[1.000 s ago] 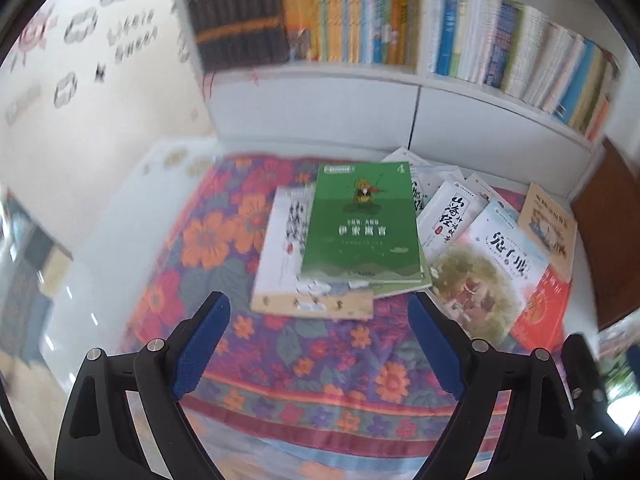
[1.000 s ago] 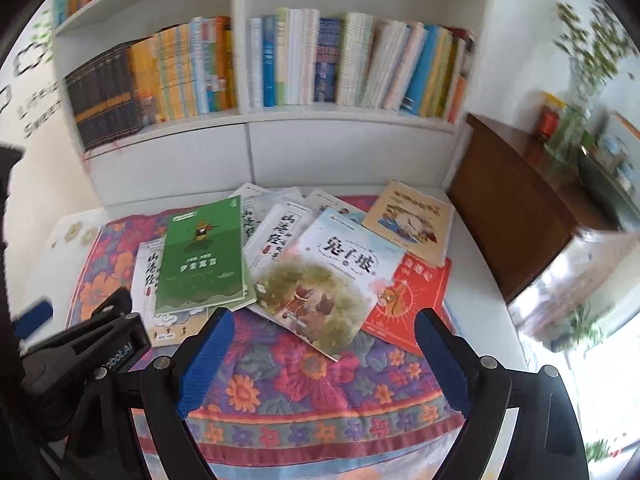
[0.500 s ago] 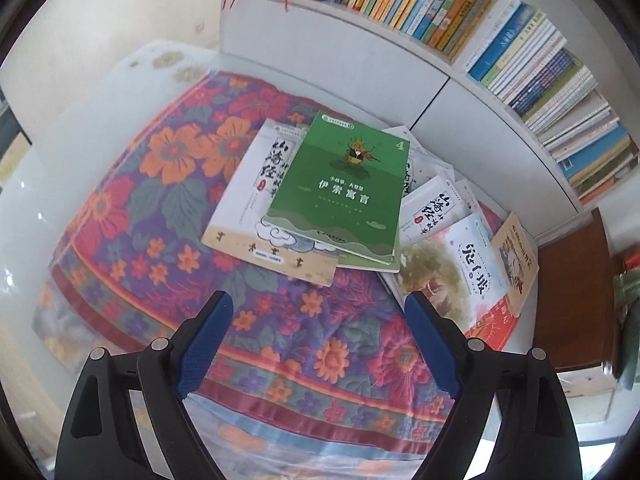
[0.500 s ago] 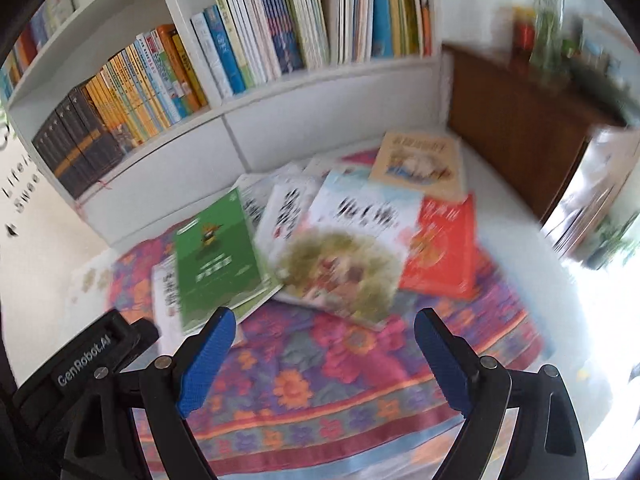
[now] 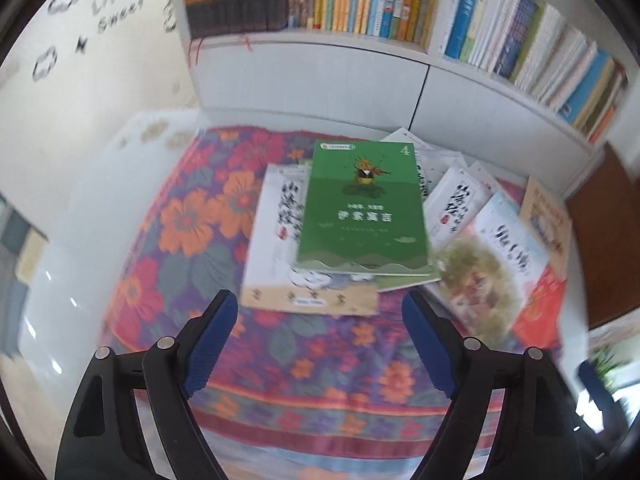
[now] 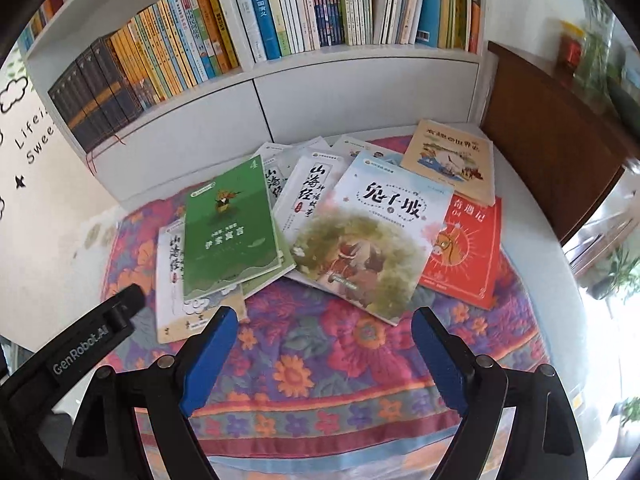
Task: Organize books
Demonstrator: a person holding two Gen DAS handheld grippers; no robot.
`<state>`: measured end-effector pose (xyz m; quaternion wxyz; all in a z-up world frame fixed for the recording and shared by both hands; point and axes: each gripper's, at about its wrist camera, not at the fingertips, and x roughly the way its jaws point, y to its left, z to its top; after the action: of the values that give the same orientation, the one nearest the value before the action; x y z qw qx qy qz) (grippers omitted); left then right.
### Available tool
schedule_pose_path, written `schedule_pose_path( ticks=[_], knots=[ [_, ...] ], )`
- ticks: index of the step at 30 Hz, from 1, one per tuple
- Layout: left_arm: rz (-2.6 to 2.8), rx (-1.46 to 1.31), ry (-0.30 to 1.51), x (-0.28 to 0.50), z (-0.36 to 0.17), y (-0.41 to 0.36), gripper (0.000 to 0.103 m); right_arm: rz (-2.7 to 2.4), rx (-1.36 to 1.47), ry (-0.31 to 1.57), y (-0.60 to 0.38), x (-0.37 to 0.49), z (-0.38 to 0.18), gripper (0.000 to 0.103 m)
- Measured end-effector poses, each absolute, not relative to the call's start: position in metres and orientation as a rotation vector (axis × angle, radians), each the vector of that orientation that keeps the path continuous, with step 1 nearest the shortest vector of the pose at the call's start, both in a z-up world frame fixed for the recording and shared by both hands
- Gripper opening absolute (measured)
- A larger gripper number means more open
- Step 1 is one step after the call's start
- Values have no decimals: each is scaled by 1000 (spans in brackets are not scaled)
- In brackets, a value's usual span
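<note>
Several loose books lie fanned out on a floral cloth [image 5: 188, 240]. A green book [image 5: 366, 208] tops the left pile, over a white book [image 5: 272, 256]. My left gripper [image 5: 319, 304] hovers just short of that pile; its jaws are closing with nothing between them. In the right wrist view the green book [image 6: 230, 228] lies left of a rabbit-cover book [image 6: 372, 240], a red book [image 6: 464, 256] and a tan book [image 6: 450, 160]. My right gripper [image 6: 325, 318] stands open above the cloth [image 6: 320, 368], in front of the rabbit-cover book and holding nothing.
A white bookshelf [image 6: 280, 68] packed with upright books stands behind the pile. A brown wooden cabinet [image 6: 540, 128] with jars and plants on top closes the right side. The left gripper's black body [image 6: 88, 340] reaches in at the lower left of the right wrist view.
Both grippers have sunk toward the books, which look larger now. Both views rolled and swung back. The left jaws stand slightly narrower.
</note>
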<state>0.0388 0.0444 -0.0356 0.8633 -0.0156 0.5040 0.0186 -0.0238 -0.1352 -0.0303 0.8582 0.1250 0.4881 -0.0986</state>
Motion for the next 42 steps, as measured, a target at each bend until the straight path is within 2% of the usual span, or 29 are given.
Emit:
schedule_pose_path(
  ticks=[3, 11, 16, 24, 28, 33, 35, 36, 42],
  knots=[
    [0, 21, 1061, 46, -42, 46, 87, -197, 258, 1029, -142, -19, -34, 88],
    [-71, 15, 1101, 81, -109, 85, 87, -96, 102, 955, -144, 14, -52, 89],
    [-100, -24, 1082, 117, -149, 101, 87, -32, 53, 947, -145, 48, -89, 91],
    [-175, -88, 1085, 162, -190, 86, 87, 33, 58, 965, -114, 120, -148, 91],
    [-191, -80, 1081, 166, -193, 76, 87, 85, 103, 1033, -95, 156, -174, 91],
    [-253, -43, 1074, 165, -194, 66, 92, 174, 157, 1032, -80, 168, -178, 91],
    [-307, -40, 1065, 161, -192, 60, 93, 206, 174, 1032, -73, 170, -180, 101],
    [-335, -42, 1060, 158, -191, 57, 93, 212, 161, 1024, -70, 169, -180, 102],
    [-380, 0, 1044, 144, -190, 38, 94, 268, 187, 986, -76, 156, -179, 102]
  ],
)
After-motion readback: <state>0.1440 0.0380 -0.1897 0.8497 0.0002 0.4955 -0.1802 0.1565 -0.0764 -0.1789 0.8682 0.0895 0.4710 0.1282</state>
